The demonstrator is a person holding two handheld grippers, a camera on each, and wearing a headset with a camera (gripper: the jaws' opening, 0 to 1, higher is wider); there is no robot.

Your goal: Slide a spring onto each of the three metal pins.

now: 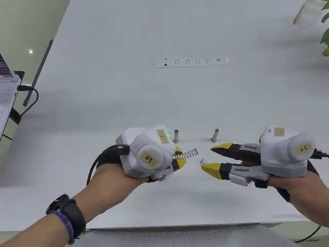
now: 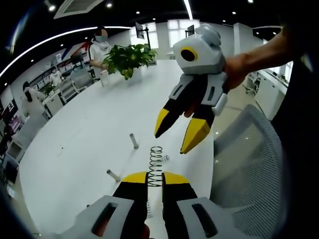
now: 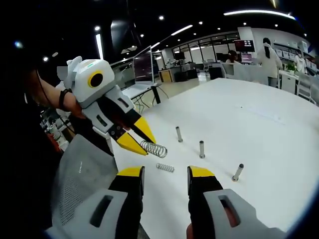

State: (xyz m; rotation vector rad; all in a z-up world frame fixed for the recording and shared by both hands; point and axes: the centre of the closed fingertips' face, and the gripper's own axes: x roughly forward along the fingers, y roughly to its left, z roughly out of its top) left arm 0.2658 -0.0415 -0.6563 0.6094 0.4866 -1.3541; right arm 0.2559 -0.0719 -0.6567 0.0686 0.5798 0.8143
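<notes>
**Clerk:** State of the grippers?

**Inspector:** The left gripper point(image 2: 155, 178) has its jaws closed on one end of a spring point(image 2: 156, 167), which juts forward, clear of the table point(image 1: 128, 92). The right gripper point(image 3: 165, 173) stands wide open and holds nothing, its jaws facing the spring's free end.

**Clerk:** And the pins?

**Inspector:** Three metal pins point(image 3: 201, 149) stand bare just beyond the grippers. A second spring point(image 3: 165, 168) lies loose on the table between the grippers.

**Clerk:** Hazards?

**Inspector:** The held spring is pinched at one end only. An off-centre squeeze would likely bend it or shoot it out. A careless nudge could tip a pin or roll the loose spring toward the near edge.

**Clerk:** Surroundings?

**Inspector:** The tabletop is white and smooth, with a power strip point(image 1: 191, 62) further back, a plant point(image 1: 324, 31) at the far corner and a laptop point(image 1: 5, 77) to the left. The room is an open-plan office with ceiling lights and people at a distance.
</notes>
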